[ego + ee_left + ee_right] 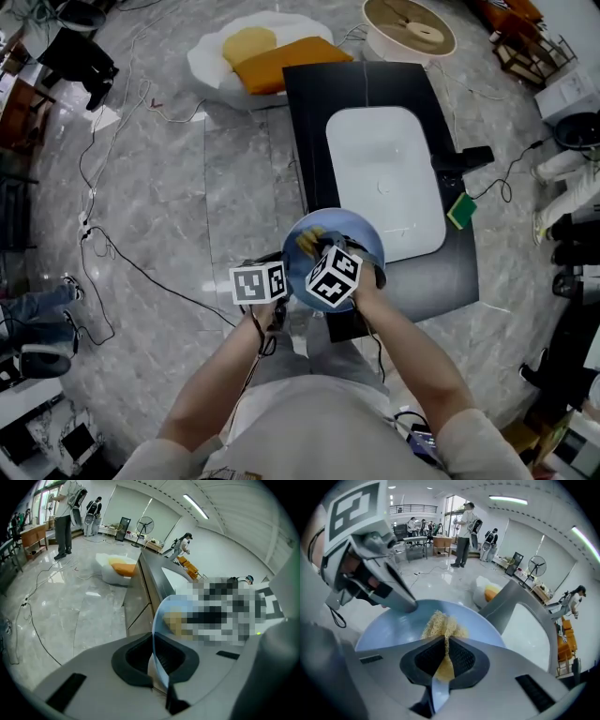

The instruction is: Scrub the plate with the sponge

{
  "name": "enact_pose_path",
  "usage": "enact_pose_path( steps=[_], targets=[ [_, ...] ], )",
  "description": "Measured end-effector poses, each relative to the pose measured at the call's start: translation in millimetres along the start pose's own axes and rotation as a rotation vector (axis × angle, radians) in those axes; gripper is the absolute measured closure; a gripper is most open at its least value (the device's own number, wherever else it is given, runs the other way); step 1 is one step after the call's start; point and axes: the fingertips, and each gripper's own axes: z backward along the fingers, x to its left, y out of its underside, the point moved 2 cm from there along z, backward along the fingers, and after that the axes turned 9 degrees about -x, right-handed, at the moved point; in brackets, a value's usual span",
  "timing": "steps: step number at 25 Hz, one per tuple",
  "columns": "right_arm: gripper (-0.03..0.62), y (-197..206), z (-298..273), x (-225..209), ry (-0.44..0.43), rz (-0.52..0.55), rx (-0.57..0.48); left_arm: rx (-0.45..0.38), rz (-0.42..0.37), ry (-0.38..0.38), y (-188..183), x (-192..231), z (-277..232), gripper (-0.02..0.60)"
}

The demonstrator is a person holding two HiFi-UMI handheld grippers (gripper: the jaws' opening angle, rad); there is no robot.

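Observation:
A round blue plate (349, 234) is held in the air over the near end of the black counter. My left gripper (286, 270) is shut on the plate's left rim; in the left gripper view the plate (161, 620) runs edge-on between that gripper's (157, 660) closed jaws. My right gripper (444, 656) is shut on a yellow mesh sponge (442, 625), which lies against the plate's face (389, 625). In the head view the sponge (307, 242) shows as a yellow patch on the plate beside the right gripper (317, 251). The left gripper (405, 605) clamps the rim at upper left in the right gripper view.
A white basin (384, 178) is set in the black counter (450, 281), with a green sponge (460, 211) at its right edge. Cables (122, 258) trail over the grey floor at left. A white and orange cushion (272, 61) and a fan (410, 28) lie beyond. People stand far off.

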Motion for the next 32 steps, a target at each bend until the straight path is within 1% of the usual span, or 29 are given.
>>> enact_pose_path(
  steps=[3, 6, 9, 11, 13, 17, 20, 23, 29, 32],
  targets=[
    [0.545, 11.7, 3.9, -30.9, 0.062, -0.031, 0.019, -0.007, 0.007, 0.001, -0.2, 0.9, -0.9, 0.554],
    [0.546, 31.6, 14.6, -47.0, 0.075, -0.047, 0.067, -0.009, 0.001, -0.001, -1.4, 1.2, -2.7, 0.554],
    [0.545, 54.3, 30.0, -53.1, 0.081, -0.044, 0.130, -0.011, -0.009, -0.008, -5.4, 1.4, -4.0, 0.554],
    [0.545, 69.5, 41.7, -49.6, 0.073, -0.039, 0.165, -0.010, -0.018, -0.010, -7.4, 1.1, -5.0, 0.554],
    [0.546, 81.5, 53.3, -37.4, 0.045, -0.033, 0.194, -0.009, -0.026, -0.013, -8.6, 1.1, -5.2, 0.554],
    [0.546, 91.9, 67.8, 7.2, -0.044, 0.010, 0.218, -0.011, -0.015, -0.013, -9.3, 0.6, -6.4, 0.554],
    [0.546, 85.7, 67.6, 41.6, -0.108, 0.035, 0.201, -0.010, -0.007, -0.010, -10.7, 0.4, -7.3, 0.554],
    [0.546, 72.3, 59.5, 62.8, -0.136, 0.049, 0.158, -0.004, -0.013, -0.007, -10.8, -0.1, -6.8, 0.554],
    [0.545, 31.2, 30.9, 84.5, -0.191, 0.063, 0.043, 0.006, -0.034, 0.002, -7.0, 2.4, -5.9, 0.554],
    [0.545, 11.9, 16.1, 85.3, -0.204, 0.051, 0.000, 0.020, -0.034, -0.004, -0.7, 7.6, -0.2, 0.554]
  ],
)
